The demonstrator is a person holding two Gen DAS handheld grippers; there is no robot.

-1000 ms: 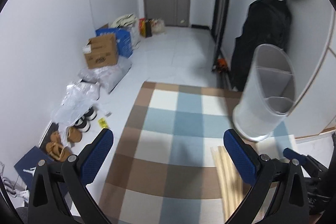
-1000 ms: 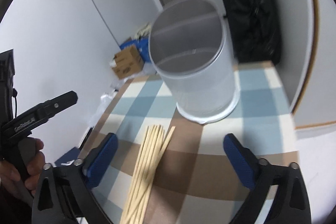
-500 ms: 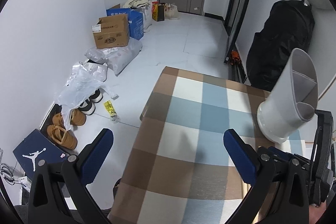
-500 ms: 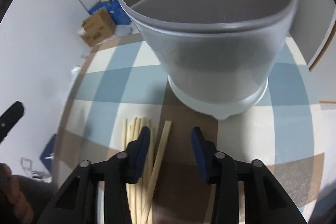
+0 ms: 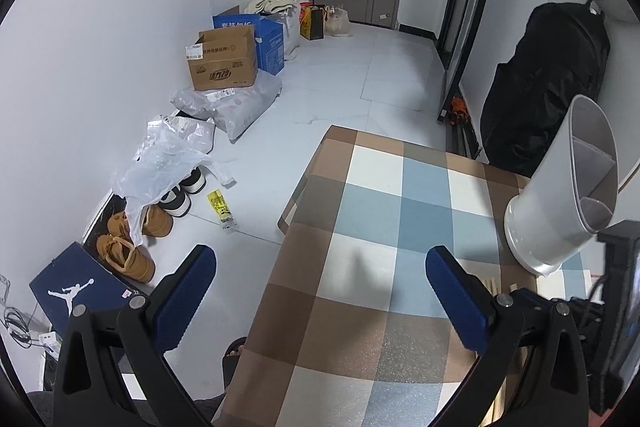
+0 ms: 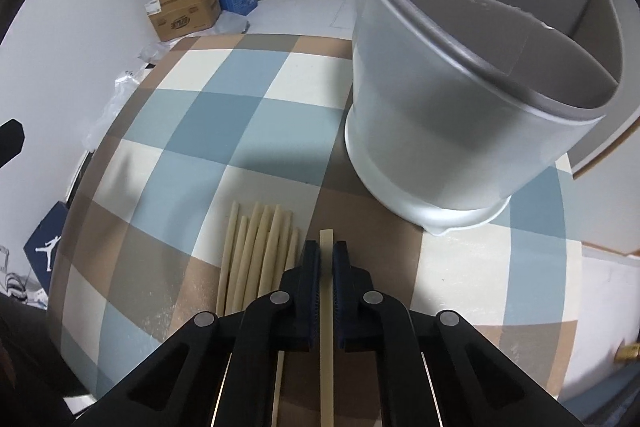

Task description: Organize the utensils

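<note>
My right gripper (image 6: 327, 254) points down at the checked tablecloth (image 6: 224, 131) and is shut on a single pale wooden chopstick (image 6: 326, 311), whose tip pokes out past the blue pads. Several more chopsticks (image 6: 260, 251) lie side by side just left of it. A white divided utensil holder (image 6: 460, 99) stands upright close behind, to the right. In the left wrist view my left gripper (image 5: 320, 291) hangs open over the cloth's near left part with nothing between its fingers. The holder (image 5: 560, 187) is at its right, with chopstick ends (image 5: 494, 285) below it.
The table's left edge (image 5: 296, 203) drops to a tiled floor with shoes (image 5: 132, 247), plastic bags (image 5: 168, 155) and cardboard boxes (image 5: 224, 63) along the wall. A black bag (image 5: 544, 87) hangs beyond the table's far right corner. A foot in a sandal (image 5: 234, 351) shows by the table's near edge.
My right gripper came down and forward to the chopsticks, and its jaws went from wide open to shut on one chopstick. The left gripper drifted left, so the holder now sits further right.
</note>
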